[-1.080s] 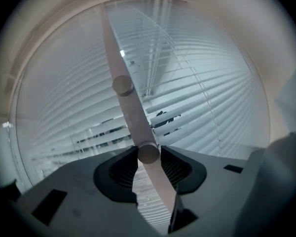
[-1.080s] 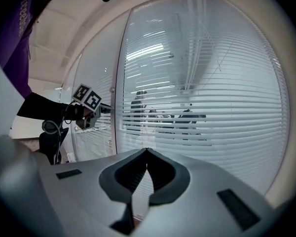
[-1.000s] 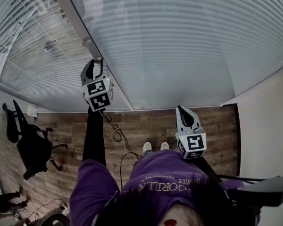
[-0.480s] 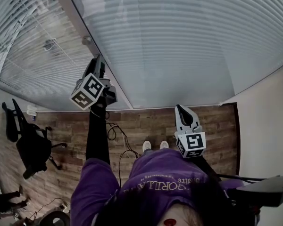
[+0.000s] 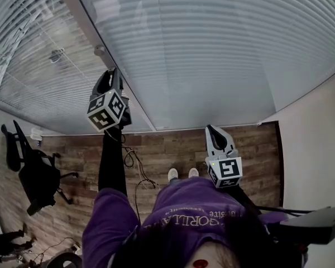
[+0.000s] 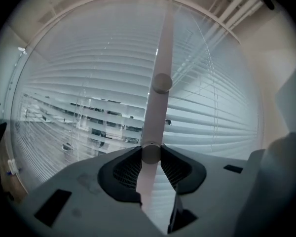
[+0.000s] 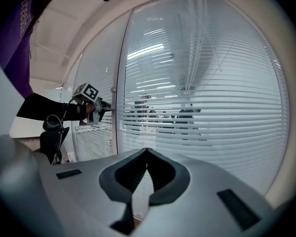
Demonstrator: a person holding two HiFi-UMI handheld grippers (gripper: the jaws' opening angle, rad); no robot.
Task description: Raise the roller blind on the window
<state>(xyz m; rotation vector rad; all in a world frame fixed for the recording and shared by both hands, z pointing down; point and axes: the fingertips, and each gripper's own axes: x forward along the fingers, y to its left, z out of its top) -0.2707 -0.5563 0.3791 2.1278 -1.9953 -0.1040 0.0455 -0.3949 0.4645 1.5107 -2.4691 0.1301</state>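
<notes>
The blind (image 5: 212,49) hangs lowered over the large window pane. Its horizontal slats run down to the bottom edge of the glass, just above the wooden floor (image 5: 173,144). A second slatted pane stands to its left, and a pale frame post (image 6: 160,48) separates the two.

A round knob (image 6: 150,154) sticks out from this post, and the left gripper (image 5: 113,72) is raised to it on an outstretched arm in a dark sleeve (image 5: 111,161). The gripper's jaws have just been closing. The knob sits between their tips, with a pad against each side of it. A second knob (image 6: 162,83) sits farther up the same post, clear of the gripper.

The right gripper (image 5: 213,130) is held lower and closer to the body. It faces the blind without touching it. Its jaws are pressed together at the tips with nothing between them. Through the slats in the right gripper view, dim shapes of a room beyond show.

Below, the person wears a purple shirt (image 5: 184,205), and pale shoes (image 5: 181,173) stand near the foot of the window. A dark cable (image 5: 135,159) curls across the floor beside them. A black office chair (image 5: 36,175) stands well to the left, and a plain wall (image 5: 318,149) closes the right side.
</notes>
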